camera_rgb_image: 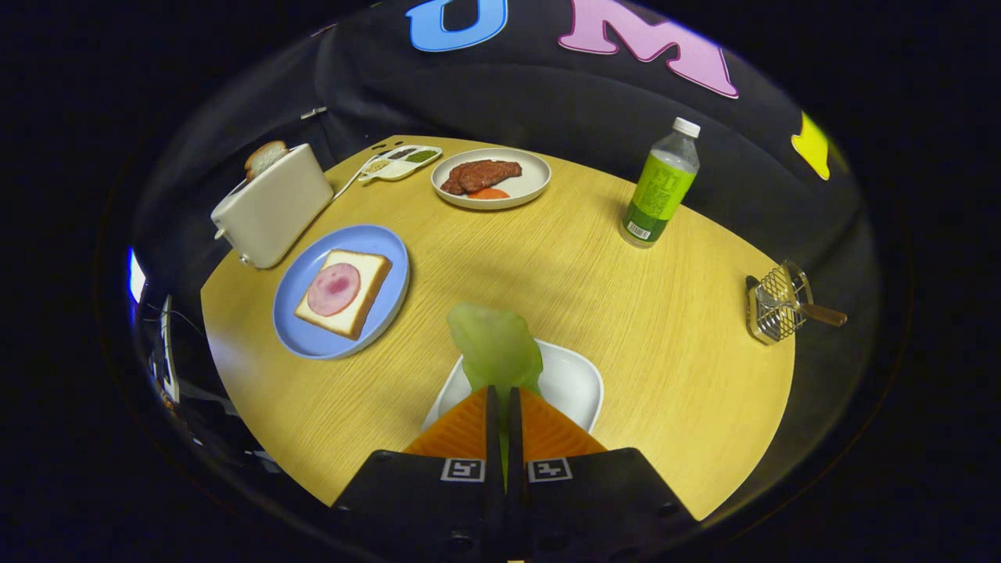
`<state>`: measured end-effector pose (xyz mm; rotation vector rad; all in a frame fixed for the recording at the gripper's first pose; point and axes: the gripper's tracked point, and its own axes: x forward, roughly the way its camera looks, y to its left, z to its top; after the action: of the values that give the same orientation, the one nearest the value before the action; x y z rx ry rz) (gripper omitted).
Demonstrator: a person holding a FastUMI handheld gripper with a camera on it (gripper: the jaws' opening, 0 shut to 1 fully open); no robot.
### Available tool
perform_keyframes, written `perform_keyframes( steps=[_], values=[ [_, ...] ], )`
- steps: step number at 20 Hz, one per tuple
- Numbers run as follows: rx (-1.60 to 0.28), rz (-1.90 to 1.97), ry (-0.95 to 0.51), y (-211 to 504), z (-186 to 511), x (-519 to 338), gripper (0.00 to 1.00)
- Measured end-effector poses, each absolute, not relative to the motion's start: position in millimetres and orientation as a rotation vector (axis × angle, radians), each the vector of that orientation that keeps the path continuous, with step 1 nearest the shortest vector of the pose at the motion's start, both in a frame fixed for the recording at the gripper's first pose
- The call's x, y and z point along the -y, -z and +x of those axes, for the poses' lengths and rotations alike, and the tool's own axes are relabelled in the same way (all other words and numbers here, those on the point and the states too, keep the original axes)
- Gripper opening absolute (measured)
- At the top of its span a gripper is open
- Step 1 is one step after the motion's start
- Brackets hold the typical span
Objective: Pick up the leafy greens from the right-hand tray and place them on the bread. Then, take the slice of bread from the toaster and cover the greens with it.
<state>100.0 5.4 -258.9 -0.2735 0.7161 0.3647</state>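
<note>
Fingers of the gripper press together on the leafy greens, which stick up just ahead of the tips over a white tray. Beyond, to the left, bread topped with ham lies on a blue plate — farther still, a toaster holding a bread slice.

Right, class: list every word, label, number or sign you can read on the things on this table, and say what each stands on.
None can be read.
Bottle: green label with a barcode, print too small.
Tongs, shut on the leafy greens: two square black-and-white markers on the body behind them, patterns only, no words.
</note>
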Motion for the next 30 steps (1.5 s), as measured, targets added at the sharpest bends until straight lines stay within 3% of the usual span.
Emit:
perform_keyframes(
  steps=[11,21,30],
  values=[
    [-0.611,-0.194,-0.447,156.0,93.1,-100.6,0.05],
    [-0.721,-0.188,-0.543,202.8,105.0,-206.4,0.05],
    [-0.843,-0.222,-0.538,266.0,116.2,-243.2,0.05]
  ],
)
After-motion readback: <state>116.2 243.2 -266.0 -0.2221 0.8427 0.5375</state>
